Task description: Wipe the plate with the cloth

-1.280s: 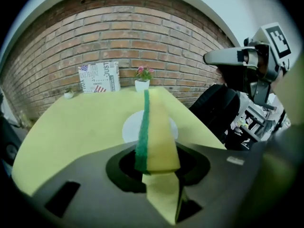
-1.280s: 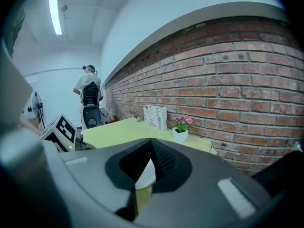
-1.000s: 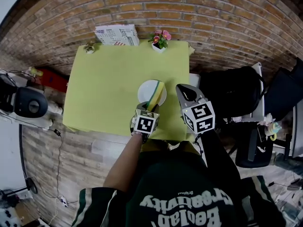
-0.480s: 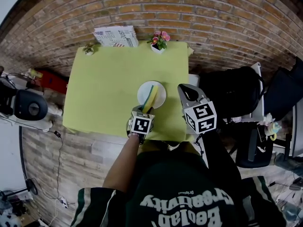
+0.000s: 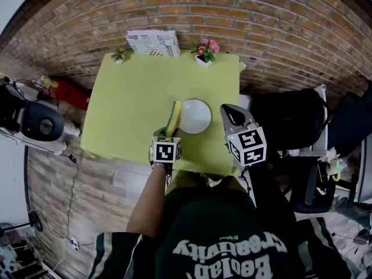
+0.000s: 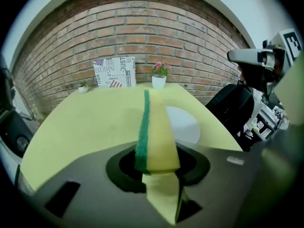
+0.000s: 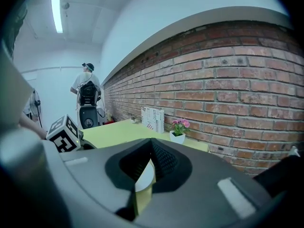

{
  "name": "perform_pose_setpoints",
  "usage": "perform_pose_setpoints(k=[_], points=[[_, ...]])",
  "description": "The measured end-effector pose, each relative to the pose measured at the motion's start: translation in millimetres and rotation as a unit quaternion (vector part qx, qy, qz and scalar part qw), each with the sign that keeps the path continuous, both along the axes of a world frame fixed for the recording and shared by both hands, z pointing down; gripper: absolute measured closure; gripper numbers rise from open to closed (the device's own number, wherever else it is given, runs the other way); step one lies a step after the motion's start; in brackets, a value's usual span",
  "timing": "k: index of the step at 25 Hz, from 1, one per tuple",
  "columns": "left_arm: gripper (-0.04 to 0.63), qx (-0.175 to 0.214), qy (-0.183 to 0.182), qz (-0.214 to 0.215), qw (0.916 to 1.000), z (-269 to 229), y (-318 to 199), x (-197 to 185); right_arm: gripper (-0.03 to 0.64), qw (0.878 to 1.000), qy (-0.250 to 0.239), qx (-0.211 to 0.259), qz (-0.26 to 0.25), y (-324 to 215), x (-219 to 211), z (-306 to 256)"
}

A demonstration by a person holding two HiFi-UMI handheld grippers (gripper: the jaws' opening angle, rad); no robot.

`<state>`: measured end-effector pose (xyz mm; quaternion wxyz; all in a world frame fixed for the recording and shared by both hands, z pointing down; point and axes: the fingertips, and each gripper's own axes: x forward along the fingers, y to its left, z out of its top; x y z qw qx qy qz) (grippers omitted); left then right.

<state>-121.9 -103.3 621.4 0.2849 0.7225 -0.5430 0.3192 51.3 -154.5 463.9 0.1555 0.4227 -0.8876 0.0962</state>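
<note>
A white plate (image 5: 195,116) lies on the yellow-green table (image 5: 133,97), near its front right. My left gripper (image 5: 170,132) is shut on a yellow sponge cloth with a green scouring side (image 5: 173,116). The cloth stands on edge just left of the plate's rim. In the left gripper view the cloth (image 6: 154,137) sticks out from the left gripper (image 6: 159,167), with the plate (image 6: 186,125) to its right. My right gripper (image 5: 231,117) hangs at the table's right edge, beside the plate, shut and empty. A sliver of the plate (image 7: 145,177) shows below the right gripper (image 7: 151,158).
At the table's far edge stand a printed box (image 5: 153,43), a pink flower pot (image 5: 204,50) and a small plant (image 5: 120,55). Black bags and a chair (image 5: 285,121) crowd the right side. A scooter (image 5: 32,121) is parked on the left. A person (image 7: 88,91) stands far off.
My left gripper has carried the cloth leftward, from over the plate to just beside its left rim. The right gripper has stayed in place.
</note>
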Motion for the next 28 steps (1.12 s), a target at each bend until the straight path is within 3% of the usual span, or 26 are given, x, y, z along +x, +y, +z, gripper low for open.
perform_pose_setpoints(k=[5, 9, 14, 20, 28], points=[[0.465, 0.108, 0.004, -0.005, 0.9942, -75, -25, 4, 0.603, 1.000, -0.010, 0.026, 0.011, -5, 1, -16], [0.465, 0.196, -0.009, -0.007, 0.9805, -145, -42, 1, 0.603, 0.999, -0.016, 0.040, 0.013, -6, 1, -28], [0.465, 0.280, -0.020, -0.008, 0.9598, -219, -51, -2, 0.603, 0.997, -0.027, 0.069, 0.016, -9, 2, -54], [0.465, 0.324, -0.021, -0.010, 0.9458, -261, -50, -5, 0.603, 0.993, -0.028, 0.116, 0.014, -7, 1, -85], [0.465, 0.336, -0.019, -0.006, 0.9416, -272, -46, -2, 0.603, 0.992, -0.033, 0.124, 0.015, -6, 2, -93]])
